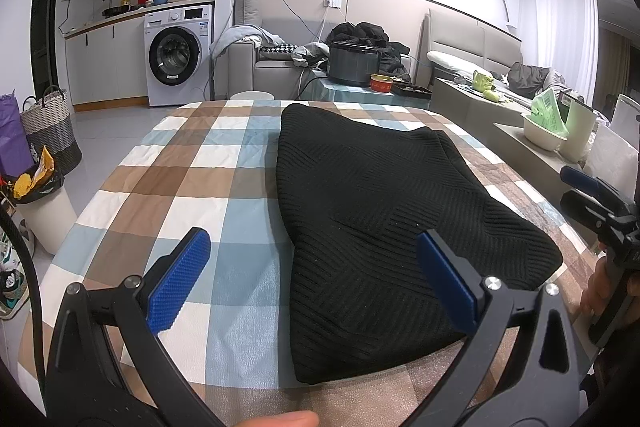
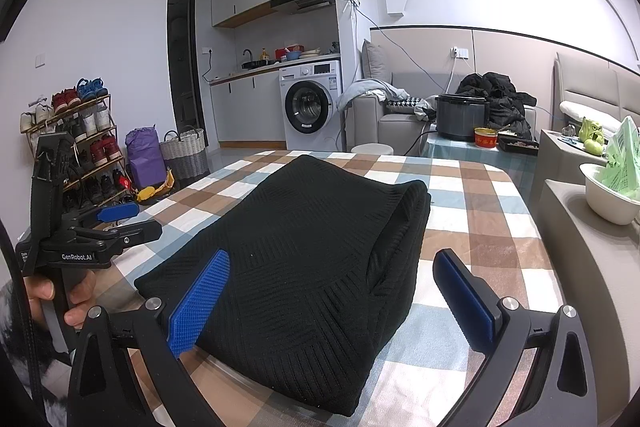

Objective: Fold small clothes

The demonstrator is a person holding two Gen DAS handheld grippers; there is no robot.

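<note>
Left gripper (image 1: 312,283) above the near edge of the checked cloth (image 1: 168,187), jaws wide apart, holding nothing. Black folded top (image 1: 380,211) flat in the middle. Right gripper (image 2: 332,303) just over it, jaws wide apart too.

The folded black sweater (image 2: 304,259) is a matt ribbed knit with chevron texture, lying on a smooth woven checked tablecloth (image 1: 200,163). Both grippers are matt black plastic with shiny metal rivets; their blue pads (image 2: 200,307) look rubbery and finely studded.
</note>
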